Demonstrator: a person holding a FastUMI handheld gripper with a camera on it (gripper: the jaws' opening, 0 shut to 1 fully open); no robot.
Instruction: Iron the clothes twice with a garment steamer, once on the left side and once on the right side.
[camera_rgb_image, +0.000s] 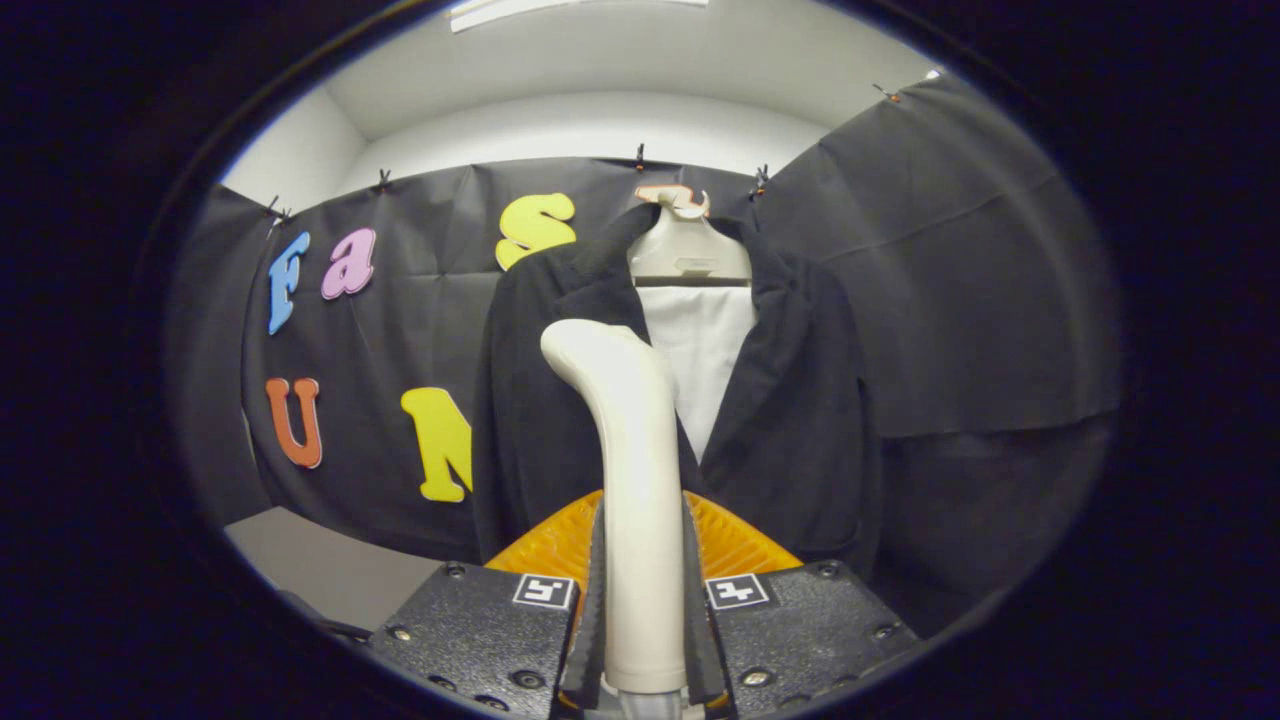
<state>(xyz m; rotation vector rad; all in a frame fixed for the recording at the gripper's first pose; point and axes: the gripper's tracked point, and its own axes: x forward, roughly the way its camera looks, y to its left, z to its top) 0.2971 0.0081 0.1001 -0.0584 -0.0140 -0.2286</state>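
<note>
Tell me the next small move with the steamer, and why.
Probably push forward toward the jacket's left side. The tongs are shut on the steamer, whose head appears short of the dark jacket on the hanger, so no pass seems begun.

Setting: a rigged recording booth, not a lived-in room. Black cloth is clipped up as walls by small clips along its top edge; plain white wall and ceiling show above it. A dark jacket over a white shirt hangs on a hanger against the cloth, staged as a test garment.
</note>
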